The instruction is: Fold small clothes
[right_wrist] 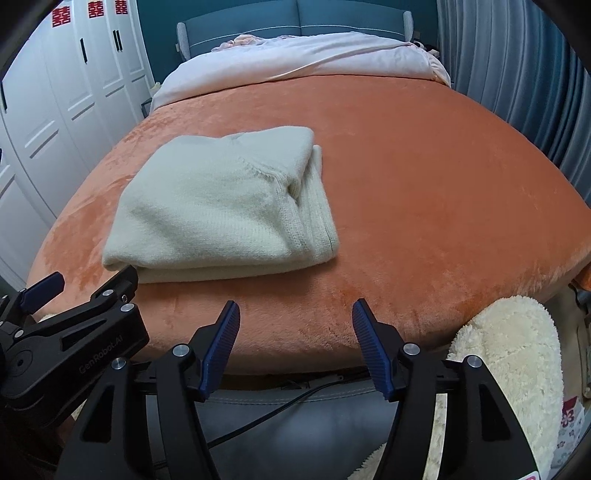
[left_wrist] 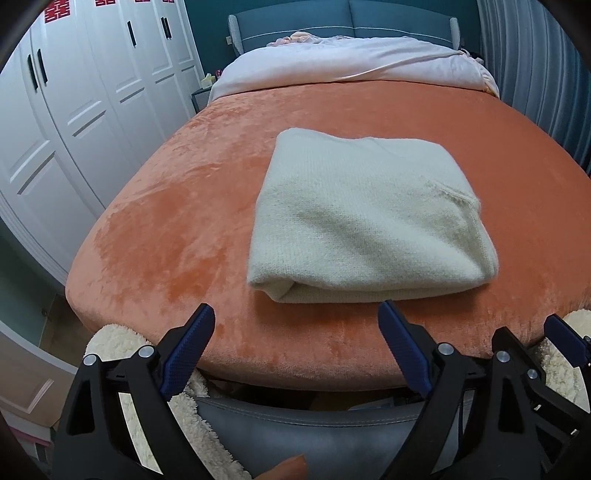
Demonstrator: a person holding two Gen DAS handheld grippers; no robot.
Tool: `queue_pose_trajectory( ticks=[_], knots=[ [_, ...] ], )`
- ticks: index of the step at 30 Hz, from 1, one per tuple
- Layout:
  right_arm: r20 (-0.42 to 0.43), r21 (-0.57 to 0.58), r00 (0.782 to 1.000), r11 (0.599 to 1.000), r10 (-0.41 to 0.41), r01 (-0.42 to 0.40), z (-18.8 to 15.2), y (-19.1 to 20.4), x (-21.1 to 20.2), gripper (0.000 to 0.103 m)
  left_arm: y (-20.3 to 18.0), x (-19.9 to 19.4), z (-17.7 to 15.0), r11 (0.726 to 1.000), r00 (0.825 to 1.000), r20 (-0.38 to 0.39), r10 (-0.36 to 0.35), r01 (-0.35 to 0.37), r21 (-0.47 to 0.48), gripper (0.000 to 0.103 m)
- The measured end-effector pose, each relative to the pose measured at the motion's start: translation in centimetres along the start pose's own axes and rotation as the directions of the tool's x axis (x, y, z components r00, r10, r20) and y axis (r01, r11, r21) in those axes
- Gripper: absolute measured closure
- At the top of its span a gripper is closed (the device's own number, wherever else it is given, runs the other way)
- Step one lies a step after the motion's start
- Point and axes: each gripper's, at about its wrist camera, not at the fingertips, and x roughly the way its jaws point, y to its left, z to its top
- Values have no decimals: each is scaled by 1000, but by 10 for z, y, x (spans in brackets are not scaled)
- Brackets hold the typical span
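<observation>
Risk: my left gripper (left_wrist: 295, 325) and right gripper (right_wrist: 295, 317), jaws apart and empty, could snag the folded cream knitted sweater (left_wrist: 369, 218) at twelve o'clock, undoing it.

I look across a bed (left_wrist: 221, 206) covered in an orange plush blanket (right_wrist: 424, 206), with a pale pink duvet (left_wrist: 332, 61) bunched toward a blue upholstered headboard (left_wrist: 343, 22). White panelled wardrobe doors (left_wrist: 85, 96) with dark handles and red paper cutouts (right_wrist: 61, 16) line the left wall. Grey-blue curtains (right_wrist: 517, 81) hang on the right. The wall behind is teal.
</observation>
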Motion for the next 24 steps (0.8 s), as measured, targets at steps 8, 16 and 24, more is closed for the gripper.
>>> queue_pose_trajectory(
  ticks=[8, 16, 24],
  knots=[
    [9, -21, 1000, 1000, 6, -6, -4, 8, 0, 41, 7, 4, -5, 1000, 1000, -13, 6, -6, -9, 15],
    [12, -28, 1000, 1000, 11, -11, -3, 8, 1, 40, 20, 14, -6, 999, 999, -41, 13, -14, -32, 15],
    [81, -80, 990, 991, 115, -108, 58, 2, 16, 101, 58, 26, 57, 983, 997, 26, -72, 75, -165, 17]
  ],
)
